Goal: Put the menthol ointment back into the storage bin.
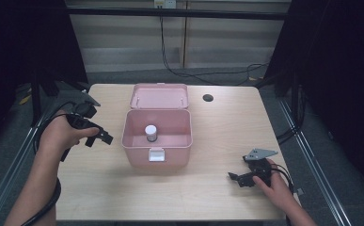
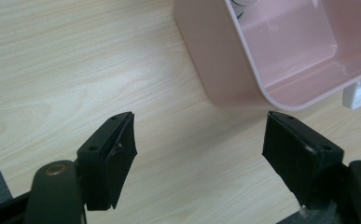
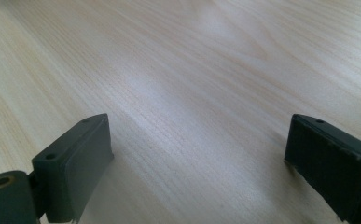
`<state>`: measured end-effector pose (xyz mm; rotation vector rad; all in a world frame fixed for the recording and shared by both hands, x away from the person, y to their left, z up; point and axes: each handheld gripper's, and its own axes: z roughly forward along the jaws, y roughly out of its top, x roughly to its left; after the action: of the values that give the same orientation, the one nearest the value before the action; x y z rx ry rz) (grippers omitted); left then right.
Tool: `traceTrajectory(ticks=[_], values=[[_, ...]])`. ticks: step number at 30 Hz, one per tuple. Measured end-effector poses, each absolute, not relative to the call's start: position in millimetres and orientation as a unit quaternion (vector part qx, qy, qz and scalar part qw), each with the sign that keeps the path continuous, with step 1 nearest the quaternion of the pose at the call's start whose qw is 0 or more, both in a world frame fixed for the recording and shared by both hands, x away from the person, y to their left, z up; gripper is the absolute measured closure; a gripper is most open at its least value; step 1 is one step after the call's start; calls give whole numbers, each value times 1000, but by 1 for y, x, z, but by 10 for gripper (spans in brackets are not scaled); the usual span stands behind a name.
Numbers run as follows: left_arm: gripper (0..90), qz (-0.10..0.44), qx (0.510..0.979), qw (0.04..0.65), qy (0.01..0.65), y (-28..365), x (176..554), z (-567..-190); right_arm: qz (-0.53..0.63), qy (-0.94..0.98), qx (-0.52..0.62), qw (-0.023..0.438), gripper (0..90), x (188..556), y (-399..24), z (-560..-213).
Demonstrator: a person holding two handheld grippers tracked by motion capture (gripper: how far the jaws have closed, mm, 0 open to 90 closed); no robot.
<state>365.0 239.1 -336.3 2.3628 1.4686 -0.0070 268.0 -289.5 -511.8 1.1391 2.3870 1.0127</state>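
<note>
- left gripper jaws released, empty, just beside open pink plastic box, mid-desk
- small white-capped jar inside
- right gripper released, near desk's front-right corner

Glossy pink plastic box on a matt, light wood-grain table.

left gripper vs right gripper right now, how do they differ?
The left gripper is held above the table just left of the pink box, jaws aimed at it; the right gripper sits low at the table's near right corner, well away from the box. The left gripper view takes in the box's corner; the right gripper view looks along bare wood. Shared: both have jaws open with nothing between them.
</note>
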Motion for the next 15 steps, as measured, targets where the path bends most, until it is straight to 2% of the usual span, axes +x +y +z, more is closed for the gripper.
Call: traceTrajectory(ticks=[15], values=[[251, -6, 838, 208, 504, 243, 344, -380, 353, 833, 396, 154, 68, 268, -290, -512]])
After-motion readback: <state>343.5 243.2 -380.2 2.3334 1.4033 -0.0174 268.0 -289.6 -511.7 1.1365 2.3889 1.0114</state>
